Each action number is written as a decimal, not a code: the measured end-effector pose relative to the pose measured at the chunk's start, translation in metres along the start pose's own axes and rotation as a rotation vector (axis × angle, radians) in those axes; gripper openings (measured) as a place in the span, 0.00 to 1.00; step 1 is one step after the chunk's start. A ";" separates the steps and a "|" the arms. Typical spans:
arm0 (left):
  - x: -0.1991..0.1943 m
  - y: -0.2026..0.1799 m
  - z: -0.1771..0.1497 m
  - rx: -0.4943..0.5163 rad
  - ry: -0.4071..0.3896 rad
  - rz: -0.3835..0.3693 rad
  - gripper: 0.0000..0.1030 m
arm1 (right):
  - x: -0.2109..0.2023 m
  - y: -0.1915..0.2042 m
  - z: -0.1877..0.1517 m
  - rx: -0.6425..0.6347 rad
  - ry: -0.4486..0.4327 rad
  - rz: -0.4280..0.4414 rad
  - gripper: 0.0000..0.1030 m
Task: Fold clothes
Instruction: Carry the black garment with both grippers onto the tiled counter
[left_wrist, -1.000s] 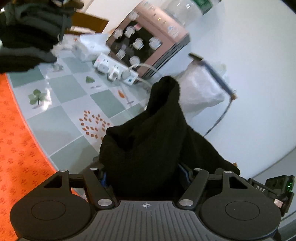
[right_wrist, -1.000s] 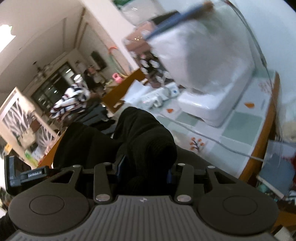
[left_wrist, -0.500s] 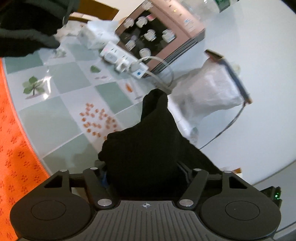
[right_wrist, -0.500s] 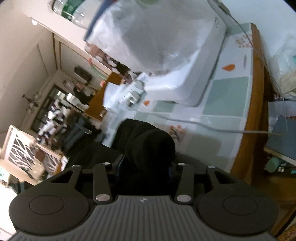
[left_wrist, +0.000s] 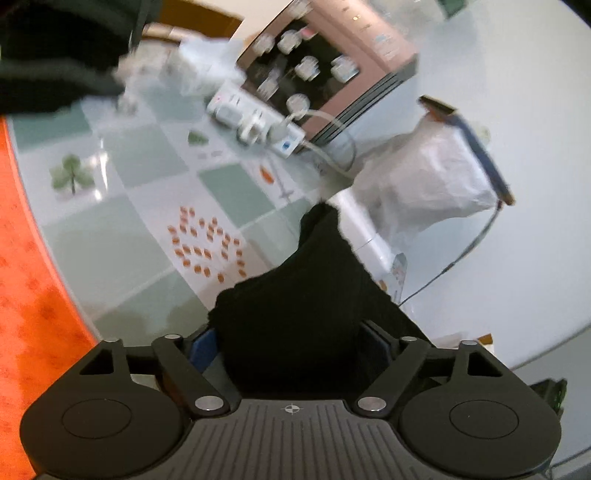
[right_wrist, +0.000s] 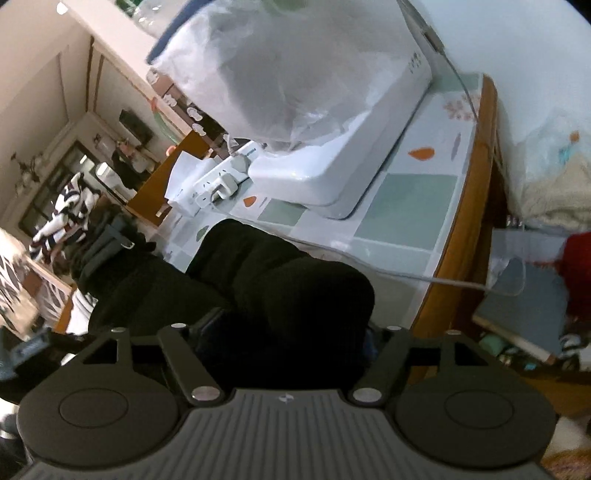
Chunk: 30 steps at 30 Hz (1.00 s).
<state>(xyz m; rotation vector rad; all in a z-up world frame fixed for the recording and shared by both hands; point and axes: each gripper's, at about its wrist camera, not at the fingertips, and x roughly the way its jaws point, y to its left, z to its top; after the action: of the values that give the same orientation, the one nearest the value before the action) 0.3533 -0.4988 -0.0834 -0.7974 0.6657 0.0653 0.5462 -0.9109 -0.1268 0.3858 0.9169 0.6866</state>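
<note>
A black knitted garment (left_wrist: 303, 314) is bunched between the fingers of my left gripper (left_wrist: 291, 343), which is shut on it and holds it above the tiled tablecloth (left_wrist: 122, 236). A pointed fold sticks up ahead of the jaws. My right gripper (right_wrist: 284, 336) is shut on another bunch of the same black garment (right_wrist: 288, 288), which trails to the left and hides both fingers. A pile of dark folded clothes (left_wrist: 48, 62) lies at the far left of the table.
A white power strip (left_wrist: 258, 125) with plugs, a pink cabinet (left_wrist: 332, 62) and a white appliance (right_wrist: 351, 155) under a plastic bag (left_wrist: 424, 181) stand on the table. An orange cloth (left_wrist: 29, 302) lies left. The wooden table edge (right_wrist: 469, 229) is right, with clutter beyond.
Both grippers have swung with the black garment still held; the left view shifted toward the table's right end, and the right view rolled and moved nearer the white appliance.
</note>
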 end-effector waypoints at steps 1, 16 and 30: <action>-0.011 -0.004 0.000 0.017 -0.022 0.001 0.87 | -0.006 0.002 0.000 -0.005 -0.005 -0.010 0.75; -0.008 -0.050 -0.008 0.321 0.008 0.092 0.53 | -0.084 0.103 -0.014 -0.440 -0.100 -0.095 0.35; 0.029 -0.027 -0.012 0.287 0.046 0.060 0.69 | -0.031 0.077 -0.054 -0.391 0.021 -0.183 0.27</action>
<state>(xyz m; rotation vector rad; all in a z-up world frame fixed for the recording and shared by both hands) 0.3783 -0.5316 -0.0892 -0.5038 0.7239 0.0050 0.4598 -0.8757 -0.0943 -0.0521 0.8035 0.6838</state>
